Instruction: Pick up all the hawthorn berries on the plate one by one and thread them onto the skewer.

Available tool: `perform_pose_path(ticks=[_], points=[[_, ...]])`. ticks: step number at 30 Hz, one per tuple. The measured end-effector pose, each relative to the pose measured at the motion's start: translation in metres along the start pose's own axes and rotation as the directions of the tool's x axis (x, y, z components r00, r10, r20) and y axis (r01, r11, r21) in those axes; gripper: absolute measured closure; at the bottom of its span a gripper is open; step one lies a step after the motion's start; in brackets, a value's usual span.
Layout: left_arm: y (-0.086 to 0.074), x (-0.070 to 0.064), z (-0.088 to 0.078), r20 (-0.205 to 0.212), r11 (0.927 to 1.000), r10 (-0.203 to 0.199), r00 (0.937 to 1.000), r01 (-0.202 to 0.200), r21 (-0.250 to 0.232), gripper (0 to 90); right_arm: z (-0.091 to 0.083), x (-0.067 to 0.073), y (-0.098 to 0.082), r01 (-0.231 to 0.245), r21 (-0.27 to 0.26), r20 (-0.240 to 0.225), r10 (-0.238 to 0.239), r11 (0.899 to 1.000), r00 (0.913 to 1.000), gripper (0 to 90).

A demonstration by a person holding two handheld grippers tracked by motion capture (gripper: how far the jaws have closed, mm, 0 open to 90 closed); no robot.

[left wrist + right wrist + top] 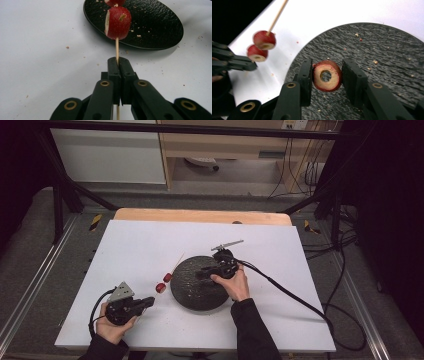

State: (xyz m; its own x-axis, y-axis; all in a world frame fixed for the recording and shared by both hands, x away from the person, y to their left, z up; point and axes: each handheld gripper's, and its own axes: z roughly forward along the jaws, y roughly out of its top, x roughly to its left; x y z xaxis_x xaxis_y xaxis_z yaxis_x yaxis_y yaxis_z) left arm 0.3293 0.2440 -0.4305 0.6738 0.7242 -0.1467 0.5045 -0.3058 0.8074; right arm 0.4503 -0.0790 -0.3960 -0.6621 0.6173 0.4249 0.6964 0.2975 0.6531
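My left gripper (118,61) is shut on the lower end of a thin wooden skewer (116,48). Two red fruit pieces (118,23) are threaded on it, held over the table just left of the black plate (192,295). My right gripper (327,65) hangs over the plate (374,40) with a red-skinned, pale-fleshed fruit ring (327,85) standing upright between its jaws; the ring has a hole in its centre. In the high view the left gripper (150,301) is near the front left and the right gripper (202,272) is above the plate's middle. The skewered pieces (264,40) lie left of the ring.
Small crumbs dot the textured black plate and the white tabletop (135,245). A black cable (285,290) trails from the right gripper across the table's right side. The wooden table edge (200,215) runs along the back.
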Motion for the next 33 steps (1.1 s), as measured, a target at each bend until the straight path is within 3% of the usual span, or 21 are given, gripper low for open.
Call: perform_pose_path(ticks=[5,10,17,23,28,33], points=[[0.001,-0.003,0.002,0.003,1.0000,0.003,1.0000,-0.003,-0.003,88.6,-0.008,-0.004,-0.012,-0.041,-0.078,-0.028,0.039,0.996,0.9989,62.5],[0.002,-0.008,0.004,0.007,0.9999,0.010,0.9999,-0.010,-0.003,88.6,-0.015,-0.008,-0.023,-0.081,-0.150,-0.049,0.074,0.985,0.9961,62.6],[0.003,-0.016,0.008,0.009,0.9999,0.010,0.9999,-0.010,-0.012,88.6,-0.021,-0.012,-0.035,-0.141,-0.244,-0.075,0.126,0.960,0.9892,62.6],[0.005,-0.023,0.012,-0.002,0.9997,0.002,1.0000,-0.002,-0.025,88.6,-0.024,-0.013,-0.043,-0.192,-0.353,-0.095,0.169,0.916,0.9810,62.6],[0.005,-0.029,0.016,-0.006,0.9996,-0.002,1.0000,0.001,-0.028,88.6,-0.023,-0.013,-0.049,-0.226,-0.432,-0.121,0.192,0.873,0.9739,62.6],[0.005,-0.033,0.019,-0.010,0.9994,-0.008,0.9999,0.008,-0.034,88.6,-0.022,-0.010,-0.050,-0.241,-0.482,-0.133,0.202,0.842,0.9704,62.7]])
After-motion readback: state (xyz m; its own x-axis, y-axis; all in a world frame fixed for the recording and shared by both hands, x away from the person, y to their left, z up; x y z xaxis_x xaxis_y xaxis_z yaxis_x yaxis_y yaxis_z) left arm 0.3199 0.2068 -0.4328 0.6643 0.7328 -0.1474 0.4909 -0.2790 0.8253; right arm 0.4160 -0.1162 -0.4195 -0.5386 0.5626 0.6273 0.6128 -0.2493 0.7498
